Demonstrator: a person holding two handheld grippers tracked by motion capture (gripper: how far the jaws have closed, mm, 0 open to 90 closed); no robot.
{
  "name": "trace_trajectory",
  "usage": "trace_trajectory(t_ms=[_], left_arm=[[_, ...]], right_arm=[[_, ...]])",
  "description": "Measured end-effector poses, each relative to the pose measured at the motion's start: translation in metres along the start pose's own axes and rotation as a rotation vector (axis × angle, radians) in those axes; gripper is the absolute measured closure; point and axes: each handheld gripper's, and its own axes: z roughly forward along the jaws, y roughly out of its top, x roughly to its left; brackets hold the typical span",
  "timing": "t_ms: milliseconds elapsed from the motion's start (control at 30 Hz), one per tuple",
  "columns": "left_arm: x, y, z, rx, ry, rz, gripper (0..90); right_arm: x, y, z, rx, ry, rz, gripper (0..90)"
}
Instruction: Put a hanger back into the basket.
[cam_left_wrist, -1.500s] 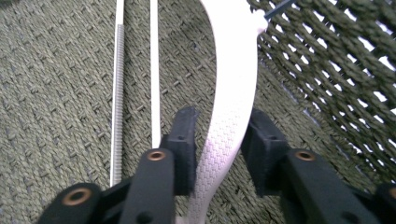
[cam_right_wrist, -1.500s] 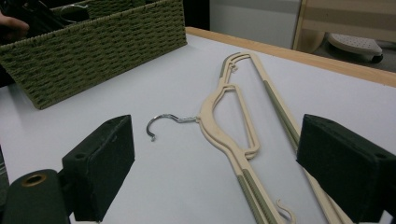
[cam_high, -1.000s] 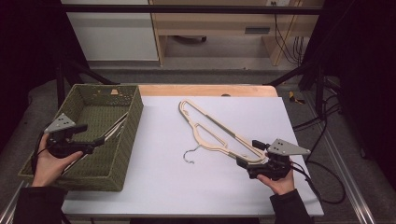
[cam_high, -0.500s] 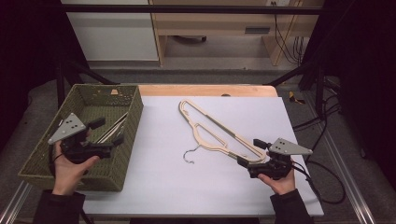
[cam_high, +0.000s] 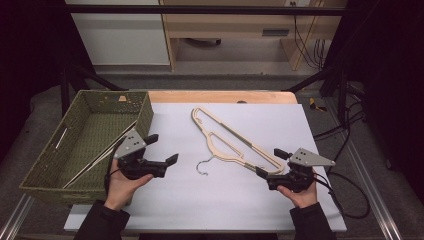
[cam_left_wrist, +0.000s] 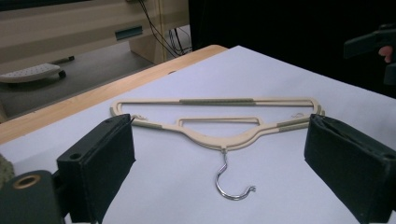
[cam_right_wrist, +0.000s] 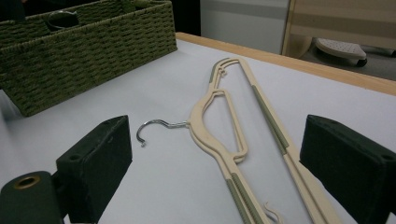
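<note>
While the high view lays out the whole scene, the beige hanger (cam_high: 230, 141) lies flat on the white tabletop (cam_high: 215, 200), and serves as the landmark. The left claw (cam_high: 162, 150) hovers just beyond the hanger's metal hook (cam_high: 202, 166), on the side toward the woven basket (cam_high: 47, 165), its jaws spread wide and holding nothing. The right claw (cam_high: 270, 164) sits at the hanger's near end, jaws likewise wide apart, on either side of that end; whether they touch it cannot be told. The left gripper view faces the hanger (cam_left_wrist: 219, 121) square on, hook (cam_left_wrist: 231, 182) pointing toward the camera, both shoulders between the jaws. The right gripper view looks along the hanger (cam_right_wrist: 243, 135) lengthwise and adds grey-green grip strips (cam_right_wrist: 268, 116) on its bars, with the basket (cam_right_wrist: 84, 51) beyond the hook (cam_right_wrist: 154, 127).
</note>
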Motion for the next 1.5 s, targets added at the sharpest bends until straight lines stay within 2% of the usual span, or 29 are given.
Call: trace_trajectory(t_ms=[33, 67, 100, 200, 367, 567, 1000, 1133, 1333, 1500], left_arm=[[0.000, 0.000, 0.000, 0.000, 0.000, 0.000, 8.5], [-0.004, -0.001, 0.009, 0.011, -0.015, -0.006, 8.4], [-0.004, -0.001, 0.009, 0.011, -0.015, -0.006, 8.4], [-0.007, -0.003, 0.025, 0.029, -0.029, -0.017, 8.5], [-0.008, -0.005, 0.037, 0.041, -0.047, -0.028, 8.8], [-0.011, -0.007, 0.052, 0.051, -0.054, -0.037, 9.5], [-0.010, -0.012, 0.091, 0.113, -0.061, -0.056, 14.5], [-0.015, -0.016, 0.106, 0.152, -0.055, -0.031, 16.4], [-0.018, -0.021, 0.125, 0.202, -0.059, -0.033, 21.3], [-0.020, -0.027, 0.140, 0.256, -0.045, -0.009, 24.9]], right_arm=[[0.000, 0.000, 0.000, 0.000, 0.000, 0.000, 9.6], [0.000, 0.000, 0.000, -0.001, -0.002, 0.000, 9.6], [0.000, 0.000, 0.000, -0.001, -0.002, 0.000, 9.6], [-0.001, -0.001, 0.000, -0.001, -0.001, -0.001, 9.5], [-0.001, -0.001, -0.001, -0.002, -0.005, -0.001, 9.4], [-0.003, -0.001, -0.001, -0.001, -0.007, 0.005, 9.4], [-0.006, -0.002, -0.003, -0.003, -0.010, 0.013, 9.4], [-0.007, -0.002, -0.004, -0.005, -0.010, 0.013, 9.4], [-0.008, -0.003, -0.005, -0.004, -0.007, 0.011, 9.5], [-0.008, -0.002, -0.005, -0.006, -0.005, 0.015, 9.6]])
